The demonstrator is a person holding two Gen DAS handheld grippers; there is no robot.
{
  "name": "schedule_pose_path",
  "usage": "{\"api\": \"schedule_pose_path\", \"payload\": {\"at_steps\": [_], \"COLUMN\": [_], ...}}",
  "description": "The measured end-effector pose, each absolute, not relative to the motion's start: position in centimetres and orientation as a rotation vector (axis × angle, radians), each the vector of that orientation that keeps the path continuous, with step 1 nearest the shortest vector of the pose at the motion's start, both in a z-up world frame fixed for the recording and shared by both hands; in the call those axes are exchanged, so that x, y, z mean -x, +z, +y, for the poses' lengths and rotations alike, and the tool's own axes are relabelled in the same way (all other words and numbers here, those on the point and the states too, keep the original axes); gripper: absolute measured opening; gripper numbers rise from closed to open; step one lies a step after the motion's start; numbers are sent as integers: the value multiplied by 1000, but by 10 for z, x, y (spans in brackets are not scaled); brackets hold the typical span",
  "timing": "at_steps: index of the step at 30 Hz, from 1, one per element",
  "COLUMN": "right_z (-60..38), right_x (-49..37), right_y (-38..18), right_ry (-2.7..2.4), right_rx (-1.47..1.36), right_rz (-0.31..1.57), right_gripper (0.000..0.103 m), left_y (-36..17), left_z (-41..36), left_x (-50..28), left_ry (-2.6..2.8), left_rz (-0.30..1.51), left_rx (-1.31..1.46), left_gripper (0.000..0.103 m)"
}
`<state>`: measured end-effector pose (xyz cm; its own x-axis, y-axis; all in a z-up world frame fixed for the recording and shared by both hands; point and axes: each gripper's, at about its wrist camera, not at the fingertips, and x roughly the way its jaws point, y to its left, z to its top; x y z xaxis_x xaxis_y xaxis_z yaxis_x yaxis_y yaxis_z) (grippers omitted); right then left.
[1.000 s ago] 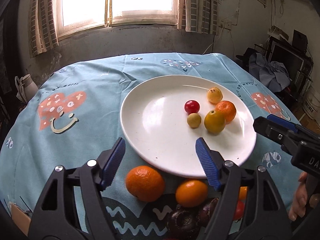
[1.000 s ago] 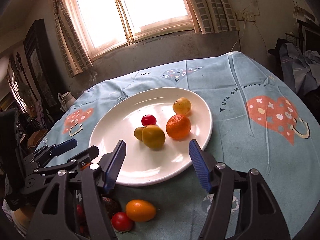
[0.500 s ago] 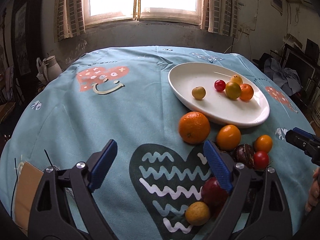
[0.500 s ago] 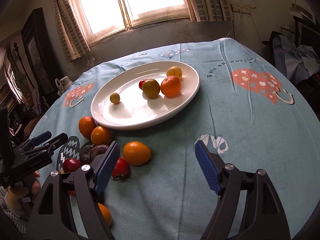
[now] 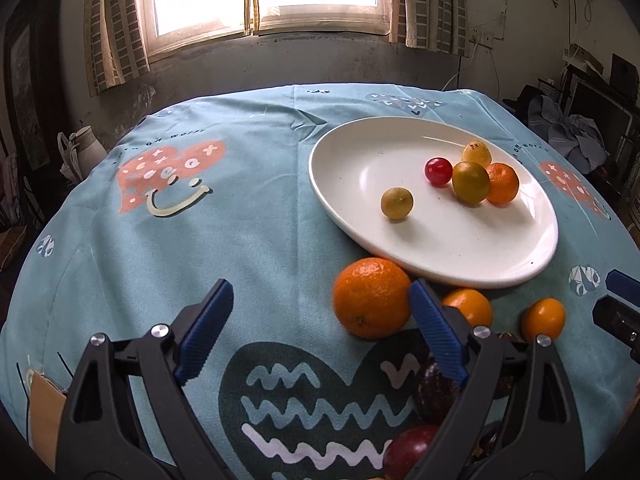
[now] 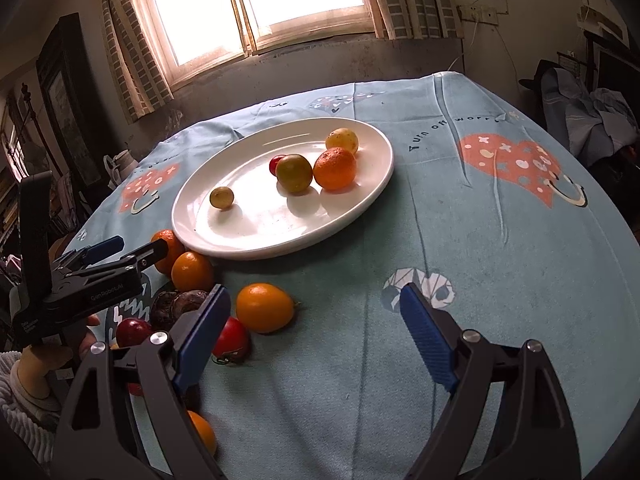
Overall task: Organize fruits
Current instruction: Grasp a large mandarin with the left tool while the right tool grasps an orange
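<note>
Plate (image 5: 344, 184) nearer than before; left claw (image 5: 320, 316) agape beside orange (image 5: 370, 297).

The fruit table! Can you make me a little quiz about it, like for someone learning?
1. True or false: the white plate has five fruits on it.
2. Which fruit sits alone on the plate, apart from the others? A) the small yellow-green fruit B) the orange mandarin C) the red cherry tomato
3. Fill in: both the left gripper and the right gripper are ____, holding nothing.

Key: 1 true. 2 A; the other four fruits cluster together at the far side. 3 open.
</note>
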<state>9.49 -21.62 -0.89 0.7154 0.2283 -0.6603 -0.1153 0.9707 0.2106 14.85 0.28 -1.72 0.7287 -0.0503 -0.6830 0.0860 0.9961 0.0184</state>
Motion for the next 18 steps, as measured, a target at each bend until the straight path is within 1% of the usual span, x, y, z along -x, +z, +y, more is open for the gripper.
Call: {"api": "schedule_pose_path", "payload": {"at_steps": [5,8,9,12,13,14,15,16,18], "right_z": [-213,-211,-210,-211,-211,-211,-211,-211,-210], "right_x": [-95,-94,-94,-95,-95,-95,-95,-96,-98], "right_y": [-9,-10,-10,-11,-12,-12,-13,-14,-15], "right_ry": [200,205,205,204,204,207,211,215,227], "right_rx": [-137,-124,-121,-127,-130,-132,-136,-139,-138], "right_rz": [743,739,738,742,745,748,751,755,764], "right_gripper": [87,87,87,87,87,87,87,87,87], "left_y": [-23,-26,-27,-29,-30,-31,-32,-33,-32], "left_z": [-1,1,0,-2,-3,-2,-1,-1,-1], "left_x": [-153,-155,-156,-160,-160,-161,-162,-163,-160], "left_ry": [-112,-154,-182,-250,-264,-276,-281,-288,-283], "left_rz": [767,786,794,812,816,821,827,836,831], "left_rx": [-71,-53,-47,-24,-14,-3,7,13,8], "left_gripper": [94,91,83,68,65,58,49,47,46]}}
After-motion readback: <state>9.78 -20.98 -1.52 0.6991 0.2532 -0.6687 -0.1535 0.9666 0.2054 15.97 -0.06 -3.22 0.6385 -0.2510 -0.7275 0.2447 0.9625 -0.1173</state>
